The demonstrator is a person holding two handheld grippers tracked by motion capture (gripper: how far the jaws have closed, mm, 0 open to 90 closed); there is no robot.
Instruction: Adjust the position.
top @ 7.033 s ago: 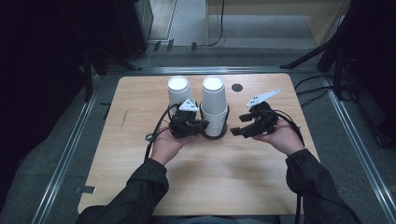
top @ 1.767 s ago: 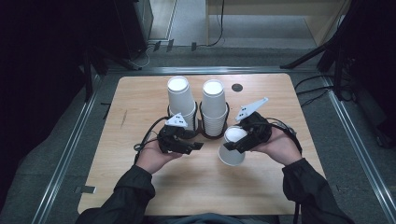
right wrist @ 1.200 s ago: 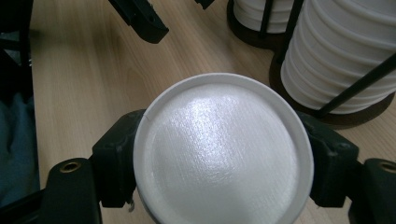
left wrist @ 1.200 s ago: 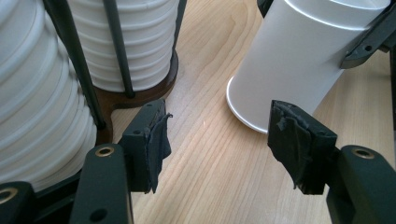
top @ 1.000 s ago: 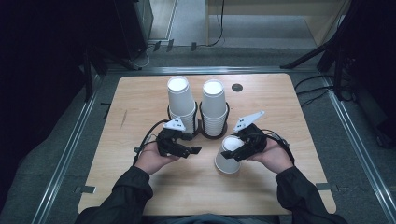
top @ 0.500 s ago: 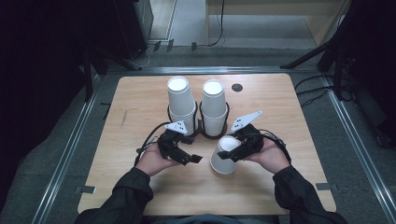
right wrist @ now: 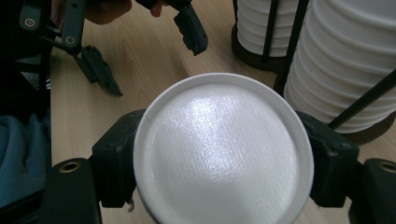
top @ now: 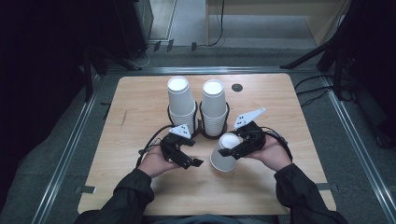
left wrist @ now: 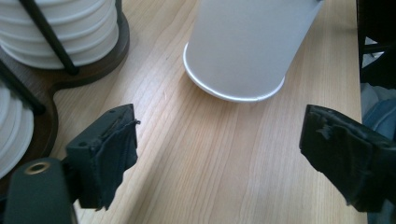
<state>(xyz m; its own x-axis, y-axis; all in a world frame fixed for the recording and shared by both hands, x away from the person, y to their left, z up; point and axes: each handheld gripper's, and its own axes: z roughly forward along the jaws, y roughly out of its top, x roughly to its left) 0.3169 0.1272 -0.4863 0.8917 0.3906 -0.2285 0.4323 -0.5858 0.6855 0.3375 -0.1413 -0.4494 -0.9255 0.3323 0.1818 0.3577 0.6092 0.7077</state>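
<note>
Right gripper (top: 229, 150) sits just right of centre in the high view, its two black jaws clamped on the sides of a white paper cup (top: 225, 153) that is upside down and tilted, its mouth low over the wooden table (top: 140, 100). Its own view shows what the overhead one cannot: the cup's flat round bottom (right wrist: 223, 154), faintly textured and glossy, with a raised rim, pinched between the rough black pads at either side. Left gripper (top: 190, 153), lower centre-left in the high view, has just been opening its jaws; they stand wide apart with nothing between them. Looking along them, the left gripper view shows the cup's smooth wall and rolled lip (left wrist: 243, 46) at the upper centre, the lip hovering close over the pale grained wood, clear of both jaws. Two tall stacks of cups (top: 198, 105), mouths down, stand in a dark holder (top: 201, 125) with thin black rods, upper centre. No writing is readable anywhere.
</note>
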